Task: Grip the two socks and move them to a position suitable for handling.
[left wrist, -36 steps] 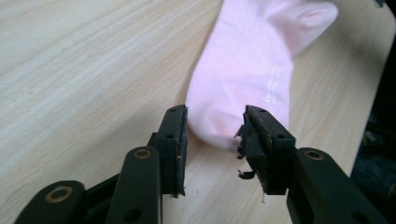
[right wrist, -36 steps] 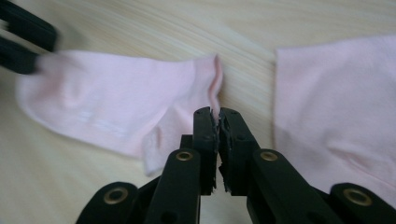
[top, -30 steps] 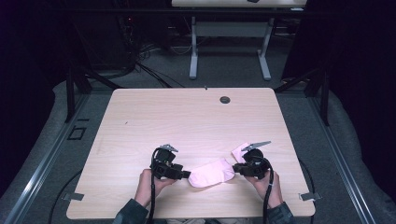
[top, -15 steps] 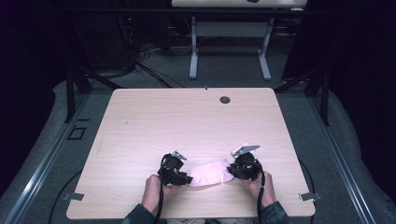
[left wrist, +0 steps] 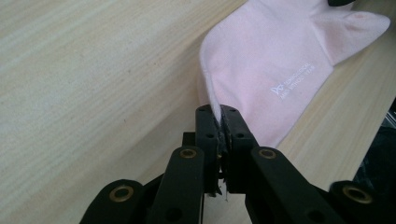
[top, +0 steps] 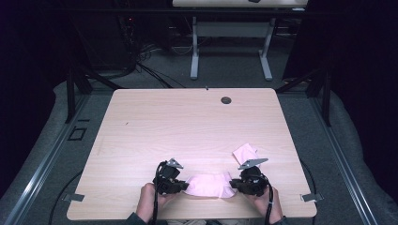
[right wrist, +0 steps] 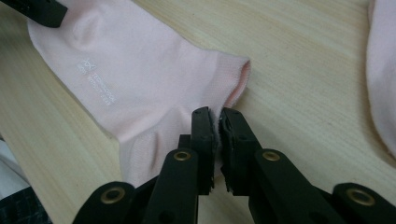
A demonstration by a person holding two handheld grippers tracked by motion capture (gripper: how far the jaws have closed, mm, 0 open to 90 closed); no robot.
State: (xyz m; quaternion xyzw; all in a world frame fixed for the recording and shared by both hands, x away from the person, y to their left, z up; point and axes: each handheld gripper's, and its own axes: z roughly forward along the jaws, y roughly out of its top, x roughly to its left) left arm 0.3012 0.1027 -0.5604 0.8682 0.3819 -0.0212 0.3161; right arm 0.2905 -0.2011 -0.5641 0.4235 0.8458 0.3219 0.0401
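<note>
Pink sock [top: 209, 184] pinched by left tongs [left wrist: 219, 111] and right tongs [right wrist: 216, 114], edges hidden inside.

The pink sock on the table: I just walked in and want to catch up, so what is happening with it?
A person works a pink sock at the near edge of the wooden table, a hand-held gripper in each hand. The left hand-held gripper has just closed on one end of the sock, and the right hand-held gripper is shut on its cuff end. The sock lies flat between them. A second pink sock lies just beyond the right gripper.
</note>
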